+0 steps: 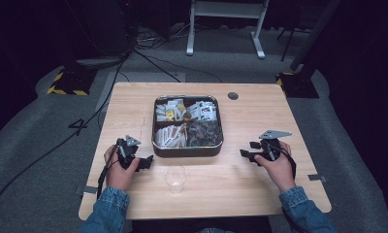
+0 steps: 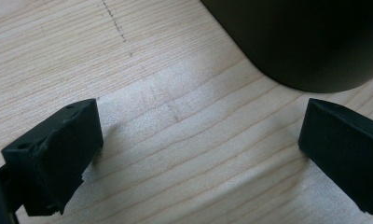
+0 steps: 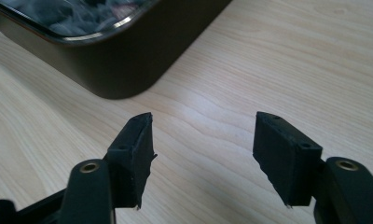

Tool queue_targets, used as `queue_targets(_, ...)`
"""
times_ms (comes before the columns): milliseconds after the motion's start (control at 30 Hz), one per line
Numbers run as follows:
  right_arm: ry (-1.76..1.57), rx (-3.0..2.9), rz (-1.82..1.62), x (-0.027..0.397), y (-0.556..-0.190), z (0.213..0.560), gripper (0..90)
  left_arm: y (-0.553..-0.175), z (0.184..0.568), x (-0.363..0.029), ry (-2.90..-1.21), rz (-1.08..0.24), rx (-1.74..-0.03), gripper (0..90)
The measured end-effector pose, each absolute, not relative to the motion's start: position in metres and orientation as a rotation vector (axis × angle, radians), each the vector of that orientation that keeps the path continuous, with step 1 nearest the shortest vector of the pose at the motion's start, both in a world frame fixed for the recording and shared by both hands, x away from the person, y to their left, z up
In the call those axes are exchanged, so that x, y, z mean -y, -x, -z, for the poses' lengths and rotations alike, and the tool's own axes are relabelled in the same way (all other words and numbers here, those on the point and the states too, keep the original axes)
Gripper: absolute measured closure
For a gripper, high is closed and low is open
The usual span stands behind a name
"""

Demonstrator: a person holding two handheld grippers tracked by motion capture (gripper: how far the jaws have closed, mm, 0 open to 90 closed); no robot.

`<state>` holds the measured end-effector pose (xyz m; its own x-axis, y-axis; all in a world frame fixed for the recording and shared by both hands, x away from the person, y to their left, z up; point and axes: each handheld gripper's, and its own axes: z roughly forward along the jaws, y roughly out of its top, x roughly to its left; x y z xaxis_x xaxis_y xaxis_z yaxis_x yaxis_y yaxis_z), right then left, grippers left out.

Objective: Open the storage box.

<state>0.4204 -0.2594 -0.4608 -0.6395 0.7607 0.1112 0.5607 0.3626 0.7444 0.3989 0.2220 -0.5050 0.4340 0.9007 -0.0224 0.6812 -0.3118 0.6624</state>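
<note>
A dark metal tin stands in the middle of the wooden table, its compartments full of small packets. A clear plastic cup stands just in front of it, between my two hands. My left gripper rests by the tin's front left corner. Its jaws stand wide apart over bare wood, with the tin's dark wall just ahead. To the right of the tin, my right gripper points towards it. Its jaws are open with nothing between them, and the tin's corner lies ahead to their left.
A round cable hole sits near the table's far edge. Beyond the table lie floor cables, a white frame's legs and two stands with yellow-black bases. Bare wood lies along the near edge.
</note>
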Motion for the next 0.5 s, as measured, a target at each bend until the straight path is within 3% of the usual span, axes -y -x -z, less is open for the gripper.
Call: queue_targets(500,-1.068,-2.418,-1.172,0.224,-0.434,0.431,40.4,-0.399,0.505,-0.222,-2.092,-0.475,-1.326,0.1)
